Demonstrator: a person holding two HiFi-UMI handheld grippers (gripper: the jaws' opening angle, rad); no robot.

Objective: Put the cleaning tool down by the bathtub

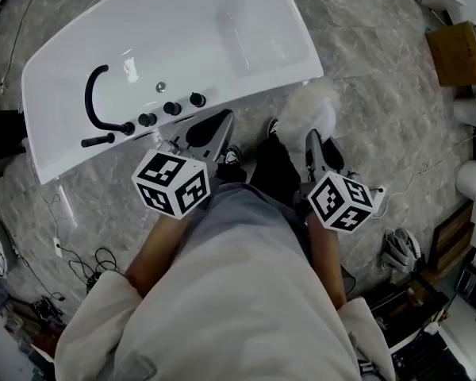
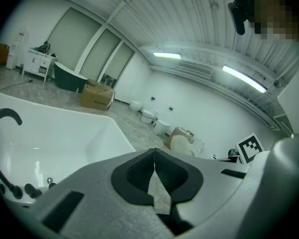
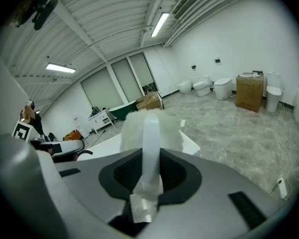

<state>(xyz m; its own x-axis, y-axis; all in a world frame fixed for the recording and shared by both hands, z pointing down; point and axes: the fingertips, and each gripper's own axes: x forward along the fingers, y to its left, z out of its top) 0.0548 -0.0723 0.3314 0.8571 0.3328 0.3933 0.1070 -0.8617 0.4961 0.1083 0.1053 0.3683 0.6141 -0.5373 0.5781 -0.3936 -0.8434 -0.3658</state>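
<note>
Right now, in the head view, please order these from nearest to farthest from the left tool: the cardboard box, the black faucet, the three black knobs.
1. Three black knobs, on the bathtub rim, just left of the left tool.
2. Black faucet, farther left on the same rim.
3. Cardboard box, at the far right of the view.
</note>
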